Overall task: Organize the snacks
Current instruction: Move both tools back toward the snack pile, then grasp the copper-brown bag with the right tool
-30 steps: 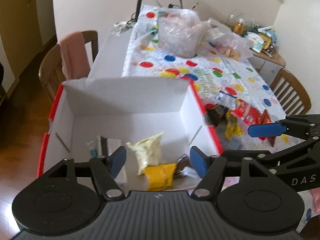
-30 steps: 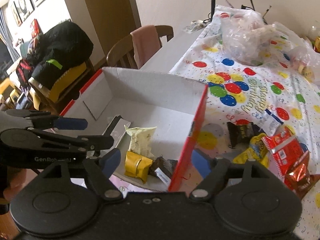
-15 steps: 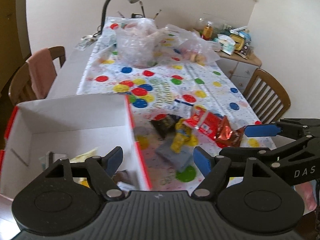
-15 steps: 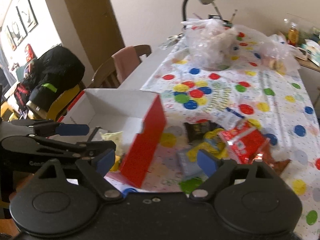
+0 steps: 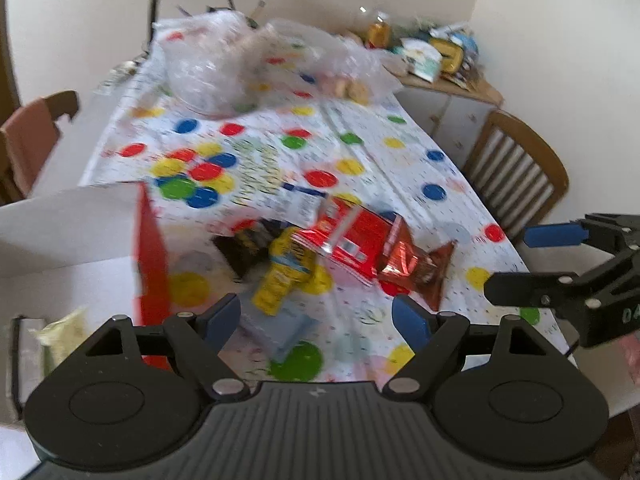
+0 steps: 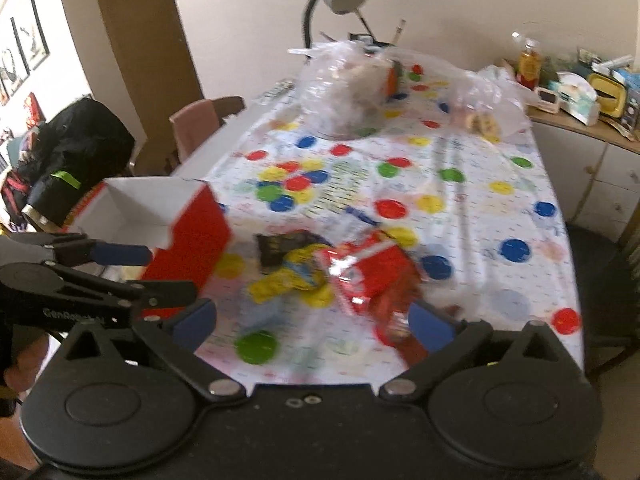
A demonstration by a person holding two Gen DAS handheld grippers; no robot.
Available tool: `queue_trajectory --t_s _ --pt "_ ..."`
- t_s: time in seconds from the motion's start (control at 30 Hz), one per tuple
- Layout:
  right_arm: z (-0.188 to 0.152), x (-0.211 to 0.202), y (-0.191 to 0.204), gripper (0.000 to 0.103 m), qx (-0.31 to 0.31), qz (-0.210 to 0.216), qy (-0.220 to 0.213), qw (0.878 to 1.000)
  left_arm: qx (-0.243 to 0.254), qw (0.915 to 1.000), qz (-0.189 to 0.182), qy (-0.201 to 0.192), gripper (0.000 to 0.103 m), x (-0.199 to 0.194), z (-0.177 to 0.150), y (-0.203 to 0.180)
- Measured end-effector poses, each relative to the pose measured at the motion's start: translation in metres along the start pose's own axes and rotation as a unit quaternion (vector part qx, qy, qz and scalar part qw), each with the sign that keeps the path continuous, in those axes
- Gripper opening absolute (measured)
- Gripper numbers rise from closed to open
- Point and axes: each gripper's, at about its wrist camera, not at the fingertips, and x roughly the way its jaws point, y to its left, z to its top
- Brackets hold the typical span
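Both grippers, left (image 5: 316, 320) and right (image 6: 312, 322), are being spread wider, empty, with the box (image 5: 150, 248) now shifted to frame left and the snacks (image 5: 352, 236) centred.

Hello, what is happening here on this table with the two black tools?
A person is sorting snacks with a handheld gripper in each hand. Both the left gripper and the right gripper have just been opening their jaws and hold nothing. A pile of snack packets lies on the dotted tablecloth, beside the red and white box, which already holds some snacks.
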Motion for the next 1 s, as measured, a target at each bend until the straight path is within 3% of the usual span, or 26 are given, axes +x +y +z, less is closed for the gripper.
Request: queue_trajectory --t_s 0.3,0.4,0.83,1.0 --pt "-0.013 0.032 -0.061 0.102 0.014 -0.016 0.040 0.999 0.021 0.9994 0.001 0.029 0.083 0.052 0.006 -0.027" --pt "-0.011 0.047 -0.069 0.102 -0.010 -0.016 0.050 0.999 0.021 0.9989 0.007 0.041 0.083 0.068 0.006 -0.026" --pt "-0.001 0.135 -0.071 0.101 -0.116 0.021 0.120 0.986 -0.021 0.9962 0.022 0.081 0.083 0.108 0.018 0.020" --pt "-0.001 0.155 -0.076 0.094 -0.123 0.026 0.138 0.982 0.007 0.9952 0.011 0.097 0.083 0.121 0.023 0.020"
